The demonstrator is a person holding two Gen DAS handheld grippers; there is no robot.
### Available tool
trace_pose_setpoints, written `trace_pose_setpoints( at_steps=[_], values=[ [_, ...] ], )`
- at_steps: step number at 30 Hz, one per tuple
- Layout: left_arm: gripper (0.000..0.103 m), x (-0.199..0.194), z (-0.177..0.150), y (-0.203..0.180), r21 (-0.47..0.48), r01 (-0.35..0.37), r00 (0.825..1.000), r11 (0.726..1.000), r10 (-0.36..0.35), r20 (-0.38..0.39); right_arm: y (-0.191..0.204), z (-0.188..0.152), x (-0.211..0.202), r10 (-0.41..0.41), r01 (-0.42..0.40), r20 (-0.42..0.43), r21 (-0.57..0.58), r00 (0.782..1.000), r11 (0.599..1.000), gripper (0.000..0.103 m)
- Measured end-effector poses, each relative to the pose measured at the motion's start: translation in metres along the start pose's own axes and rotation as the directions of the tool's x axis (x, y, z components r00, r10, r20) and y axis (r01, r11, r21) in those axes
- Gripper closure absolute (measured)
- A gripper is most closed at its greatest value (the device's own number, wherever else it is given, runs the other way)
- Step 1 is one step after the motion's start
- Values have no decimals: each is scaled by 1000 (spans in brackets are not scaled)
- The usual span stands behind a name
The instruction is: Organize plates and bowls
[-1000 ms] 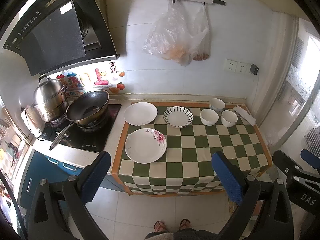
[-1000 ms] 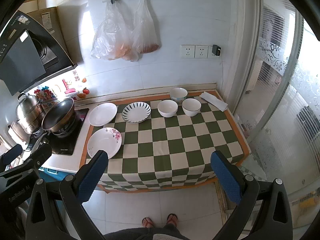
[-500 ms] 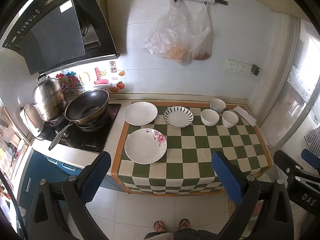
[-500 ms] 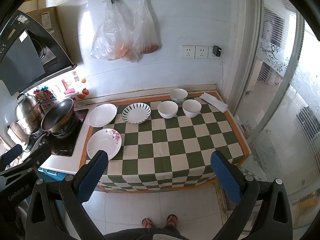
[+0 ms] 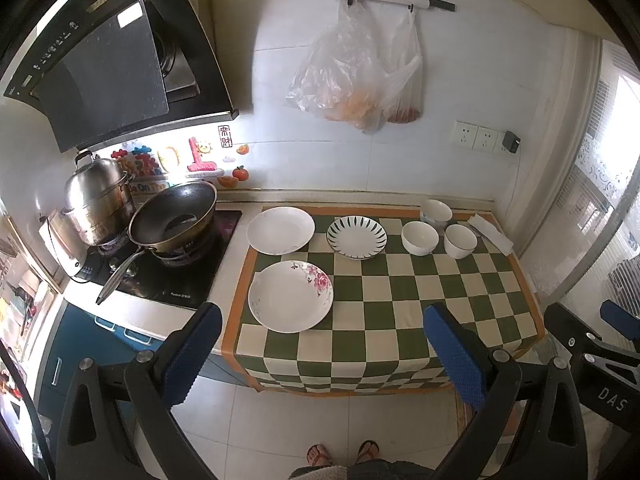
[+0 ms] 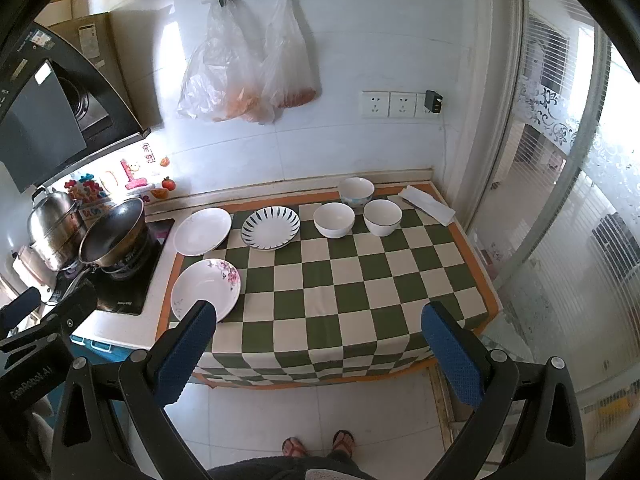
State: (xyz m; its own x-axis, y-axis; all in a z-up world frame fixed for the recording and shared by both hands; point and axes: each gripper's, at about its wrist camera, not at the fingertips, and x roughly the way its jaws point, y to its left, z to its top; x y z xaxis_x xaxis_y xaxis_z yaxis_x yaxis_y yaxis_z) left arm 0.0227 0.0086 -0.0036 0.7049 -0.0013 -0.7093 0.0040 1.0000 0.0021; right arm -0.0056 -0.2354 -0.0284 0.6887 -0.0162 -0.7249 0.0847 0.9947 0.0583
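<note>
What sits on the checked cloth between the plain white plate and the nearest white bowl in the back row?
The striped plate sits between the plain white plate and the white bowl, touching neither. Both wrist views show it.

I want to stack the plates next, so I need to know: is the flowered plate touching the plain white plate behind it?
Apart. The left wrist view shows checkered cloth between the flowered plate and the plain white plate.
</note>
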Motion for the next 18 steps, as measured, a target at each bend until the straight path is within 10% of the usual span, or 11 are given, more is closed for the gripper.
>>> trace_pose_setpoints(
  at_steps=[18],
  values=[
    [0,2,4,5,-5,3,1000,1000,-3,7,4,1,1,5,-5,21,-8,1000,1000,0]
  ],
)
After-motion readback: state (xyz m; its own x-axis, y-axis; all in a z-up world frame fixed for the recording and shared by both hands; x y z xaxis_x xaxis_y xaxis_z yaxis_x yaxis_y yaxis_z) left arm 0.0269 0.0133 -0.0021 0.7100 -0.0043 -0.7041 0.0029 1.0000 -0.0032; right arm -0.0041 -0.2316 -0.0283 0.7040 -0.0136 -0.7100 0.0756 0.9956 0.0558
